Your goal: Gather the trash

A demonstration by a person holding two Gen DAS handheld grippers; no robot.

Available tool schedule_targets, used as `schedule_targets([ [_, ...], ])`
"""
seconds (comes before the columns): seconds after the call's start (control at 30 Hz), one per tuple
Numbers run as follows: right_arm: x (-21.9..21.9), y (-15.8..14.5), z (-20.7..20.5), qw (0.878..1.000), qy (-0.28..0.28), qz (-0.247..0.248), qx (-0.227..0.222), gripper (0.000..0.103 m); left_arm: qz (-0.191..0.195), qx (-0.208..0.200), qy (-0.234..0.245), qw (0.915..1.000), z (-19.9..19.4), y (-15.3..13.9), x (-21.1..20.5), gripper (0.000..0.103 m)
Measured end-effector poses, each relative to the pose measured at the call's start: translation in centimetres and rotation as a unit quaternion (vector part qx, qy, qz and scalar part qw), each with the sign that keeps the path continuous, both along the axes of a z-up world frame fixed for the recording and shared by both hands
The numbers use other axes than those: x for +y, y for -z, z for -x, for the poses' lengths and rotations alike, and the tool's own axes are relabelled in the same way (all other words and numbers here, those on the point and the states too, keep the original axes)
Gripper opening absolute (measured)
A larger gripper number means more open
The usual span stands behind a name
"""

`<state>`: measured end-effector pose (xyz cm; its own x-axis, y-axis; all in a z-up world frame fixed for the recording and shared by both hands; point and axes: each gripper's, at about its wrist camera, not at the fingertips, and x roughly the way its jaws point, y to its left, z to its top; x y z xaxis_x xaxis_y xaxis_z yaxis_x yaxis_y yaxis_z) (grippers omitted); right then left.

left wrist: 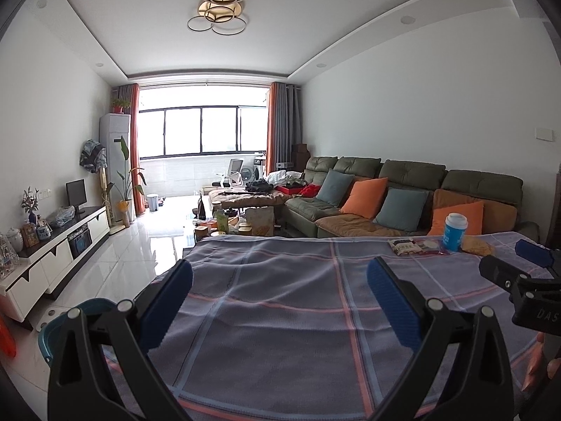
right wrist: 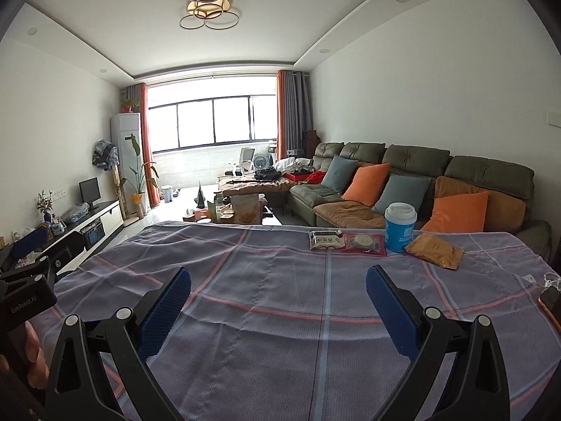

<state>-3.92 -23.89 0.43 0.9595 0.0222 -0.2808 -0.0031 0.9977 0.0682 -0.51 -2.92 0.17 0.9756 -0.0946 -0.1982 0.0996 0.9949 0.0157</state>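
Trash lies at the far right of a table under a checked cloth (right wrist: 266, 301): a blue cup with a white lid (right wrist: 399, 227), a dark snack packet (right wrist: 325, 239), a red-edged clear packet (right wrist: 364, 244) and a yellow-brown packet (right wrist: 434, 250). The left wrist view shows the same cup (left wrist: 454, 232) and packets (left wrist: 417, 246). My right gripper (right wrist: 278, 310) is open above the cloth, well short of the trash. My left gripper (left wrist: 280, 303) is open too, with nothing between its fingers. A teal bin (left wrist: 75, 319) stands on the floor at the table's left edge.
A green sofa (right wrist: 420, 182) with orange and blue cushions runs behind the table. A low coffee table (left wrist: 235, 224) crowded with jars stands beyond the far edge. A white TV cabinet (left wrist: 52, 256) lines the left wall. A phone (right wrist: 552, 301) and cable lie at the table's right edge.
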Motion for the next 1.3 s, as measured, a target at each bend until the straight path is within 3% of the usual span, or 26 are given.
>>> schedule_targets([
  [1.3,0.16,-0.45,0.65,1.000,0.004,0.005,-0.012,0.099,-0.017,-0.023,-0.004,0.9996,0.76,-0.17,-0.58,0.100],
])
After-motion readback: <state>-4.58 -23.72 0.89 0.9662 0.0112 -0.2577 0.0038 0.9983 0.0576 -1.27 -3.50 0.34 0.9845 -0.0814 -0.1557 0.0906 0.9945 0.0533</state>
